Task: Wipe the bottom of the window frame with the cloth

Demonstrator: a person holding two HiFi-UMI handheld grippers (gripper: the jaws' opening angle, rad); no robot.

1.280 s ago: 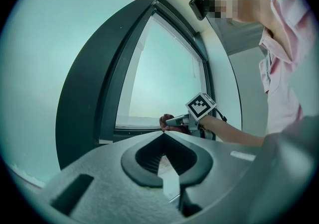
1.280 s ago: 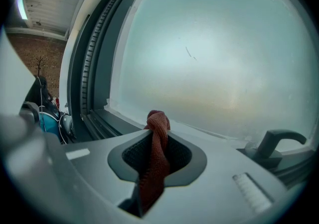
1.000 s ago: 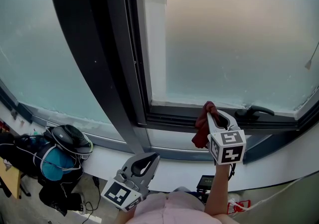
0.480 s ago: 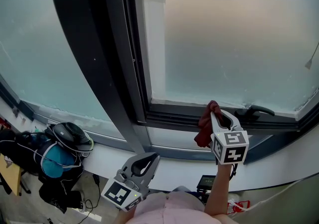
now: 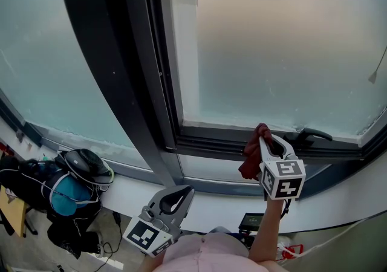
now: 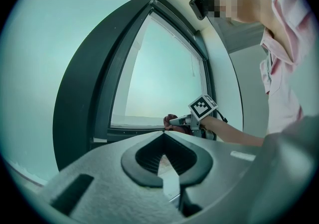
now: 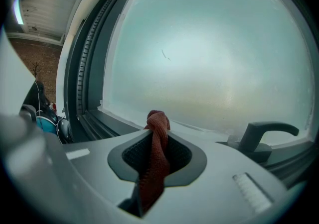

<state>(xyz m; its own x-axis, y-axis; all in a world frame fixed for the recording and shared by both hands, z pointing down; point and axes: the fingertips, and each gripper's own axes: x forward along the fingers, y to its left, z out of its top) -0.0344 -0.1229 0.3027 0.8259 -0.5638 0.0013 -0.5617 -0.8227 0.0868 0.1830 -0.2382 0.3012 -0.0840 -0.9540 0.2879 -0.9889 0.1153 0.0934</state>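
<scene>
One limp red cloth (image 5: pixel 248 155), clamped in my right gripper (image 5: pixel 263 134), lower right, at the window frame (image 5: pixel 205 139).
Light, soft; best gripped mid-bunch. My left gripper (image 5: pixel 186 191) closed, empty.

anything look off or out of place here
Only the cloth: it is twisted into a rope in the right gripper, not spread flat, so little of it would meet the window frame. Nothing looks spilled or broken.

cloth (image 5: pixel 248 159): dark red, twisted, clamped in right tongs (image 5: pixel 263 133) | at window frame (image 5: pixel 211 139) bottom rail
</scene>
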